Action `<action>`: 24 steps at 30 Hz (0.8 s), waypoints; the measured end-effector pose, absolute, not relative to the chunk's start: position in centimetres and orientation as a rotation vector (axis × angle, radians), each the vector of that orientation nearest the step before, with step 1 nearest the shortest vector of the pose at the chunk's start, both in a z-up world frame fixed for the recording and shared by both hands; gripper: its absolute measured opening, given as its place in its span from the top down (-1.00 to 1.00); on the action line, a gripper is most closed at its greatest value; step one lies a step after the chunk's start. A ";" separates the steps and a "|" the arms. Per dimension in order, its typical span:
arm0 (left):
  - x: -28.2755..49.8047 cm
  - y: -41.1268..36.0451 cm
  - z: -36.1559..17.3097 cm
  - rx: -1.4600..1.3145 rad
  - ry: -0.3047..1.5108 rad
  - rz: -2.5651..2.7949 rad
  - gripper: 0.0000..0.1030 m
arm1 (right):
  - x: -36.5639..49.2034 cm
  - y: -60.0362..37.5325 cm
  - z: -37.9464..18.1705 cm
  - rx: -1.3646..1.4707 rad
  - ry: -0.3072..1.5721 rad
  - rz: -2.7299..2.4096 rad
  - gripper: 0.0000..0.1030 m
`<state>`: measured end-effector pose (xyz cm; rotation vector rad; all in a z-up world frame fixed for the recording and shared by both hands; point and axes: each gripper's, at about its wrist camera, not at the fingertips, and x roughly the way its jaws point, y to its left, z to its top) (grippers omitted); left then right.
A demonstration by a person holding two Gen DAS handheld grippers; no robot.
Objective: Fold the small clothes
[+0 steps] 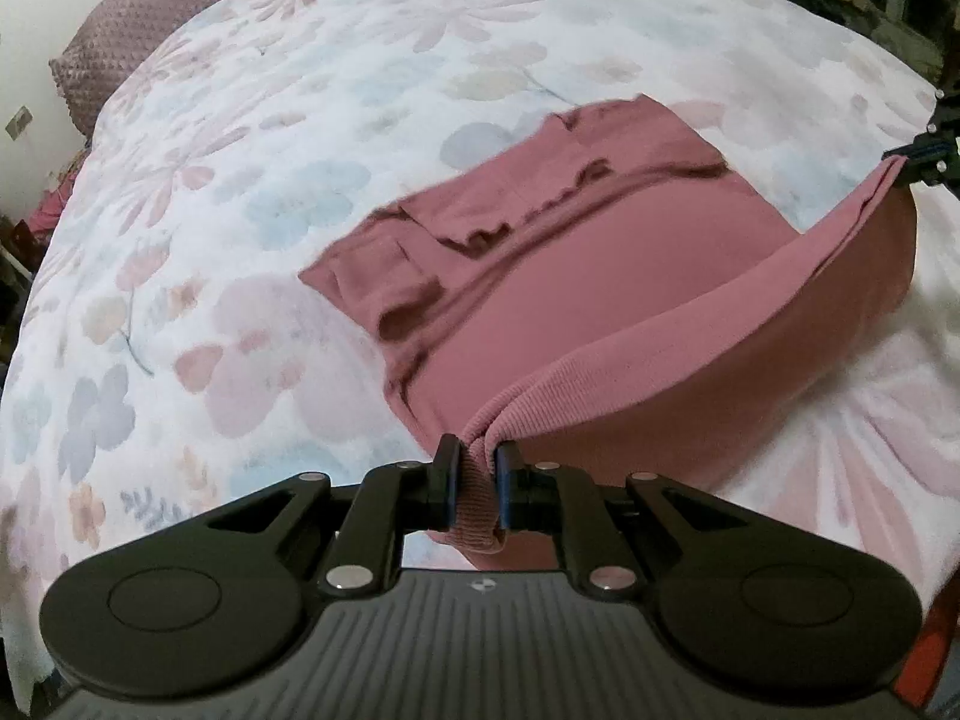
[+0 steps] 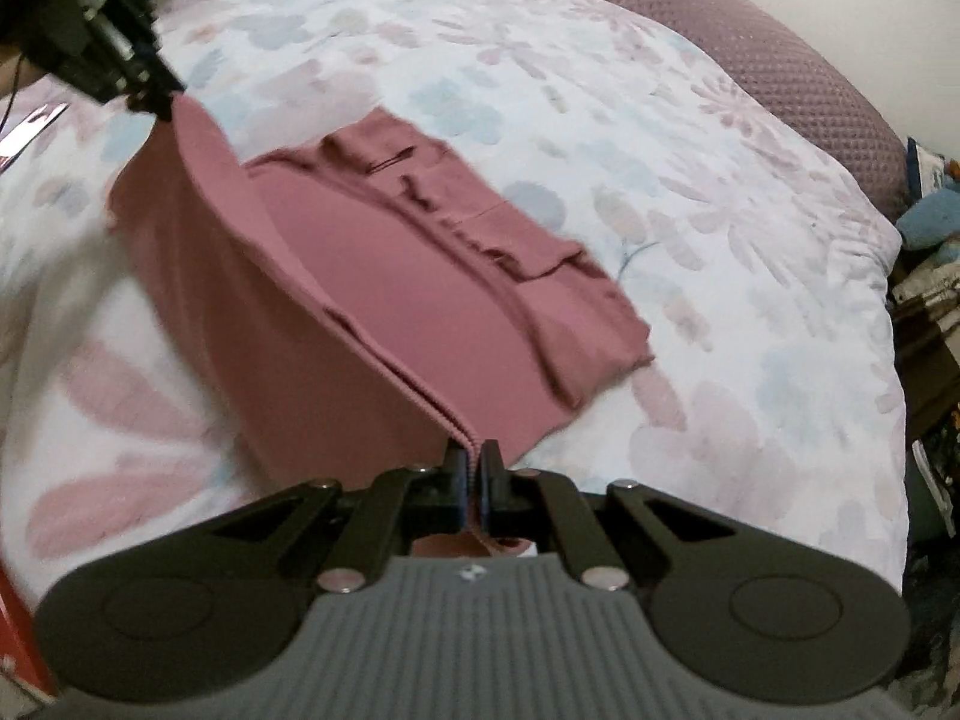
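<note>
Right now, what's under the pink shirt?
The flowery bedspread lies under the pink shirt and shows all around it. Both grippers lift its ribbed hem, but whatever is directly beneath the cloth stays covered.

Soft, even indoor light, no glare. Strong fisheye bend at edges, dark corners. Motion blur on the floral bedspread (image 2: 660, 192) beyond the right gripper (image 2: 474, 468), esp. left of it. Left wrist view sharper; pink garment (image 1: 570, 276) folds cast thin shadows.

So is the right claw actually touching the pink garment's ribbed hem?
Touching. The right wrist view shows the right claw shut with the pink garment's ribbed hem pinched between its fingers, no gap.
</note>
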<state>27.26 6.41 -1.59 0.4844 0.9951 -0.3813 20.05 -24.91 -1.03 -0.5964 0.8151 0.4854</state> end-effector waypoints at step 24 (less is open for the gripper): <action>50.0 6.0 -7.9 0.433 1.092 -0.272 0.76 | 49.6 -24.1 -7.5 -0.429 0.919 0.420 1.00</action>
